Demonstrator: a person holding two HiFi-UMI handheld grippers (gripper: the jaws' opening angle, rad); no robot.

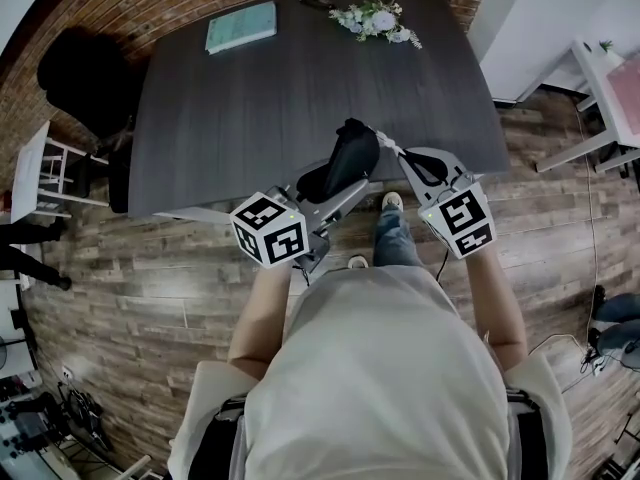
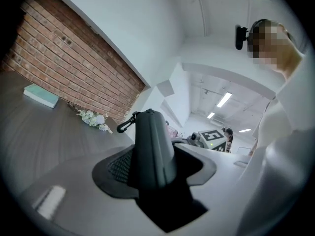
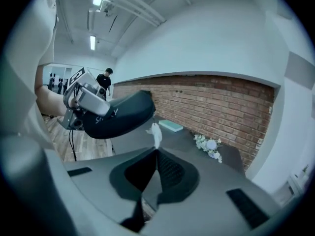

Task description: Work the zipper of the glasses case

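Dark grey wooden desk (image 1: 250, 108) offers open passage; a flat teal book (image 1: 240, 26) and white flower sprig (image 1: 378, 18) crowd its far edge.

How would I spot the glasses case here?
Start at the dark table and come to its near edge. The glasses case is the black rounded pouch clamped in the left gripper; the teal book and flowers lie loose at the far edge.

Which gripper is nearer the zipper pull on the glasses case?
Right. The right gripper is shut on the white zipper pull; the left gripper clamps the glasses case around its body, away from the pull.
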